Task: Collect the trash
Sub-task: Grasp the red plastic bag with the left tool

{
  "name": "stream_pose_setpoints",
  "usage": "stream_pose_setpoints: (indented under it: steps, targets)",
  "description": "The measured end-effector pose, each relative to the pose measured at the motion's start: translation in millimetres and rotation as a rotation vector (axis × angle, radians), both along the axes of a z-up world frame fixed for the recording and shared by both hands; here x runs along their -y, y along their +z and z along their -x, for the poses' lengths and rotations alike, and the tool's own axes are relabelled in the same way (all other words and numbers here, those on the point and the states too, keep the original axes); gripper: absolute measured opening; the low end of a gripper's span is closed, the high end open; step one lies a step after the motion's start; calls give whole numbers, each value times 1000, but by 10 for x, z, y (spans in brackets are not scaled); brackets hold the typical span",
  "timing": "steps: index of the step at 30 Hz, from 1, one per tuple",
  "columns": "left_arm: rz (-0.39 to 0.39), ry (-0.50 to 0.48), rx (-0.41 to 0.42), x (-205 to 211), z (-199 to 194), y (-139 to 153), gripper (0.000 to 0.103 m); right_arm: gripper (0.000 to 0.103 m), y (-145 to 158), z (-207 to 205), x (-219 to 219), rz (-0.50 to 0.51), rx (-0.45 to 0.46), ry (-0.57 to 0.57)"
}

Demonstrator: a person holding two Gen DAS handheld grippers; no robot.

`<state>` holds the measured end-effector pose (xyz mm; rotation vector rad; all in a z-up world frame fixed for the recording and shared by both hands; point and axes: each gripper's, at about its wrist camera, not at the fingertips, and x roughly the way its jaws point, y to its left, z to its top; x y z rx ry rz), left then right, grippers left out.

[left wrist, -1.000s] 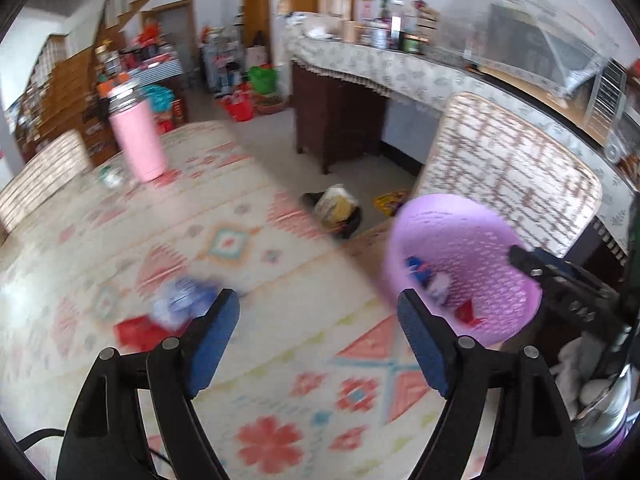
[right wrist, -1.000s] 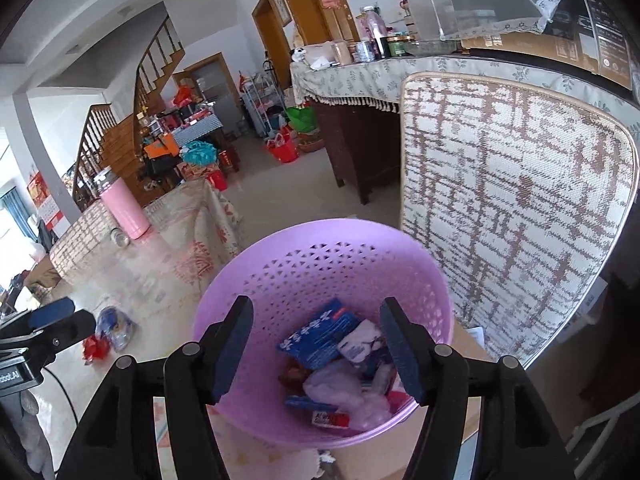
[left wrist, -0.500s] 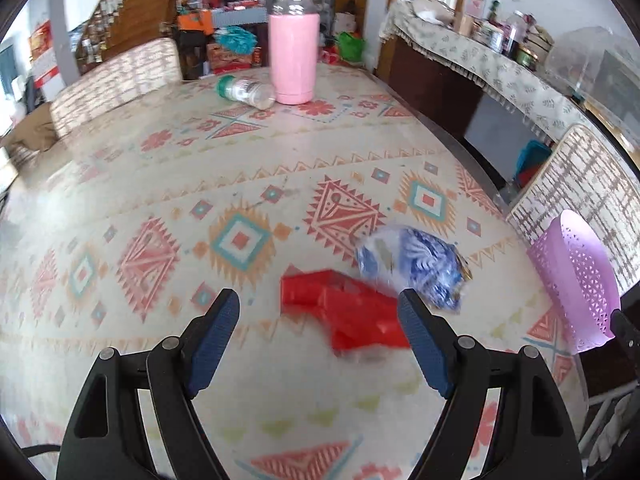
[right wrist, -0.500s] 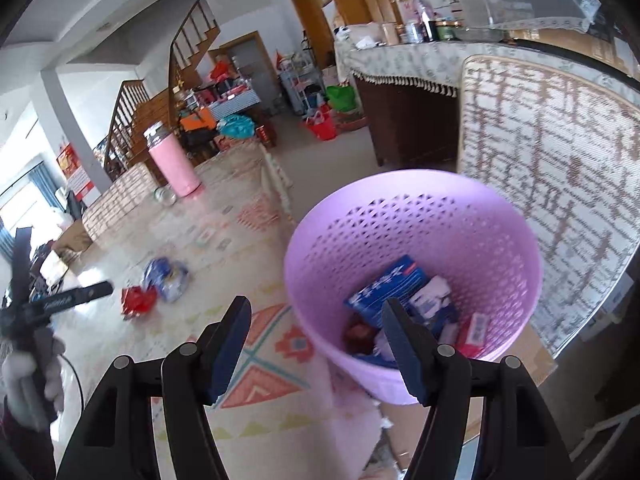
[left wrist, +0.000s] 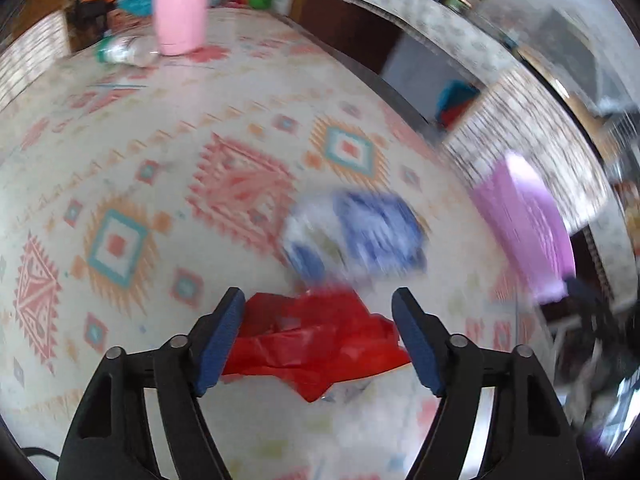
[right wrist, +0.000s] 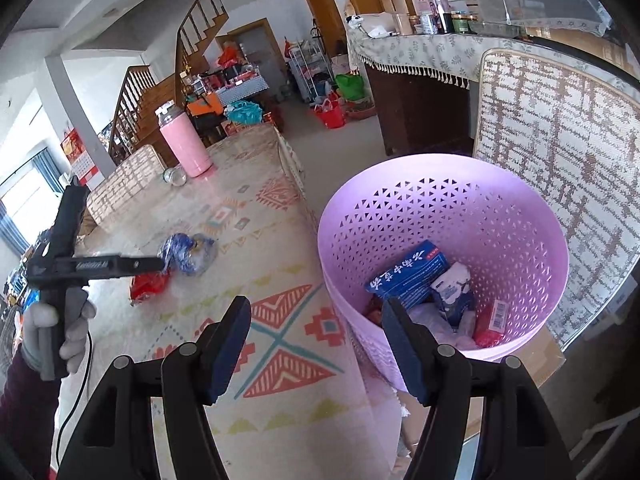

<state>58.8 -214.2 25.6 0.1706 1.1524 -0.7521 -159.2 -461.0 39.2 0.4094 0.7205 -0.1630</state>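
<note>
A crumpled red wrapper point(left wrist: 320, 340) lies on the patterned tablecloth between the open fingers of my left gripper point(left wrist: 319, 312). A blue and white plastic bag point(left wrist: 356, 232) lies just beyond it. In the right wrist view the red wrapper point(right wrist: 148, 285) and the blue bag point(right wrist: 188, 252) lie under the left gripper point(right wrist: 120, 265). My right gripper point(right wrist: 316, 320) is open and empty, beside the near rim of the purple basket point(right wrist: 400, 208), which holds a blue box, a red packet and other wrappers. The basket point(left wrist: 528, 220) shows blurred in the left wrist view.
A pink flask point(right wrist: 184, 144) and a fallen glass jar point(right wrist: 175, 177) stand at the table's far end. A woven chair back point(right wrist: 560, 152) rises behind the basket. A sideboard point(right wrist: 420, 56) with bottles runs along the right wall.
My left gripper has moved forward and down over the red wrapper, which now lies between its fingers. My right gripper has swung slightly left; the basket sits more to the right in its view.
</note>
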Motion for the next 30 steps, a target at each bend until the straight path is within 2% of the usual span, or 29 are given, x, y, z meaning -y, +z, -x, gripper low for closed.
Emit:
stream_pose_setpoints:
  steps: [2,5,9,13,15,18,23,25,27,28,30]
  targets:
    - [-15,-47,9,2,188,7,65,76,-2,-16,-26,7,3,2]
    - [-37,-81,46,7,407,11,65,77,3,-45,-66,9,7,8]
    - [-91,-79,160,101,535,11,65,77,14,-85,-171,5,7,40]
    - [-80,-101,162,128,589,-39,72,77,64,-55,-277,37,13,63]
    - [-88,-113,175,91,661,-58,72,77,83,-43,-305,53,15,68]
    - [-155,-105,216,49,770,-81,72,77,86,-56,-333,64,10,73]
    - [-217,6,279,-188,829,-47,69,77,63,-91,-408,41,3,90]
    - [-258,114,317,-366,739,-43,69,77,51,-103,-464,46,-2,105]
    - [-268,228,312,-590,596,-49,69,77,44,-115,-516,53,-7,118]
    - [-252,267,296,-683,546,-40,69,77,39,-122,-542,53,-10,124]
    - [-127,367,228,-1004,425,24,69,77,29,-137,-595,54,-14,138]
